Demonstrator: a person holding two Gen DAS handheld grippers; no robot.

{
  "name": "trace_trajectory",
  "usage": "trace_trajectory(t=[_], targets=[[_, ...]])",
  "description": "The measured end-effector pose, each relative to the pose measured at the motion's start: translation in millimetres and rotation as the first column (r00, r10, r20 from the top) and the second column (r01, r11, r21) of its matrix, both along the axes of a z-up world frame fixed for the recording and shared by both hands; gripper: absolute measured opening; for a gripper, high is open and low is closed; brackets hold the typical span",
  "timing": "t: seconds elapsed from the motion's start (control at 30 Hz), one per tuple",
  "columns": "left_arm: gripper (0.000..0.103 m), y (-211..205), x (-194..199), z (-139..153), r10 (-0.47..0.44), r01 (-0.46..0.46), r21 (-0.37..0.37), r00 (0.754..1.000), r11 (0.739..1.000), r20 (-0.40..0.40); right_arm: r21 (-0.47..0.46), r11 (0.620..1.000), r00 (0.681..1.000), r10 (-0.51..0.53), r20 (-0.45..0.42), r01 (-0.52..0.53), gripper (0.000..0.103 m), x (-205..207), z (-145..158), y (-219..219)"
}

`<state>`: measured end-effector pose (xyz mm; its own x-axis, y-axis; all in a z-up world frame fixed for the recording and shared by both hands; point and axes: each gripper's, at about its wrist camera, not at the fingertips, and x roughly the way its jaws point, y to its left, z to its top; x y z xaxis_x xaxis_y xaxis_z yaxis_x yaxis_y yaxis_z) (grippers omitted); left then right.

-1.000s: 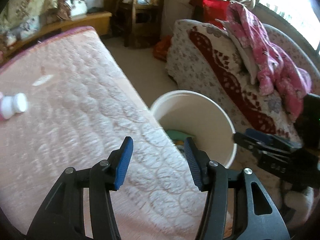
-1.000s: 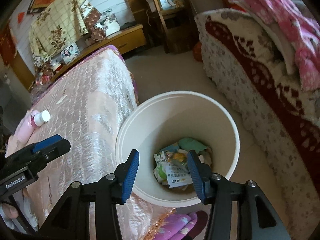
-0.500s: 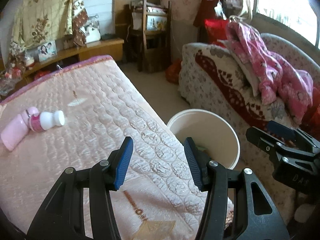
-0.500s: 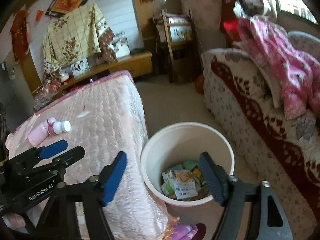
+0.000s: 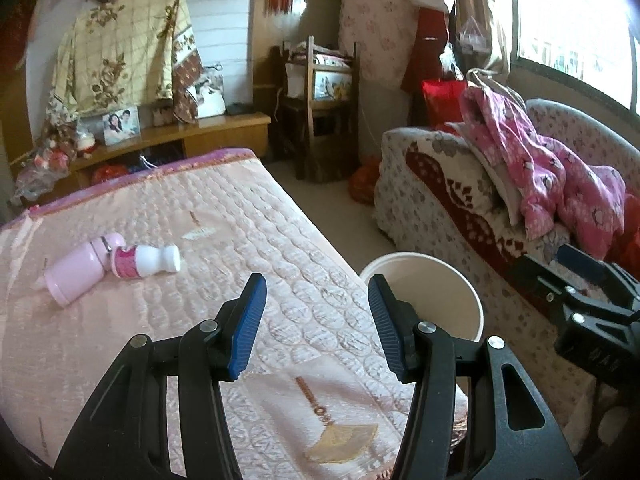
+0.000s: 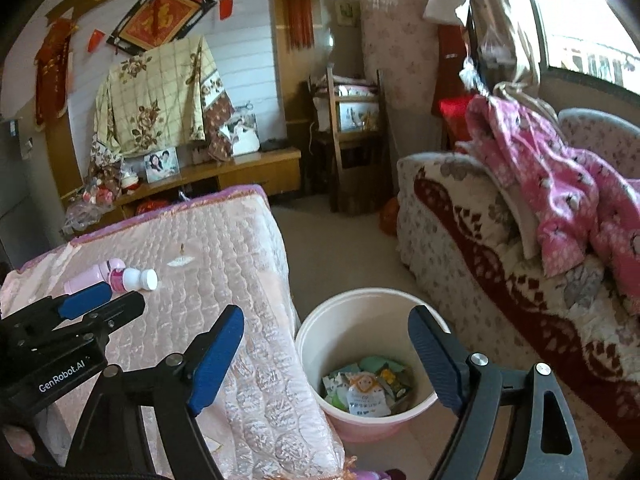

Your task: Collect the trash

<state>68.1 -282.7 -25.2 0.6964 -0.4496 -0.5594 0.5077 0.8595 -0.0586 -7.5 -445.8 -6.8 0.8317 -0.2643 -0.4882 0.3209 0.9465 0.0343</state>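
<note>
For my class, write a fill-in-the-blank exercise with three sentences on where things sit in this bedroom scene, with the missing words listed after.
1. The small white plastic bottle with a pink label lies on the quilted pink ____.
2. The crumpled wrappers lie inside the round white ____.
3. Nothing is between the blue pads of the right gripper, so it is ____.

Missing words: bed; bucket; open

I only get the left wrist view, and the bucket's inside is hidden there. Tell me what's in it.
Observer: Crumpled packets lie at the bottom of the white bucket.
Operator: Report the right tongs.
Observer: The right tongs have just been opening. They are open, with nothing between them.
Operator: Say where the bucket stands.
Observer: On the floor, right beside the bed cover where its edge hangs down.
</note>
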Motion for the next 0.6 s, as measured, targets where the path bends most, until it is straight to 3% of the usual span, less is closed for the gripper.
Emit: trace_trajectory(t=[0.6], targets=[[0.051,8.6,-7.4,9.7,-0.001,0.002,-0.034,1.0,0.999,0.026,0.0,1.0,0.999,-0.026,0.048,0.026,0.09,-12.4,11.5,3.3]])
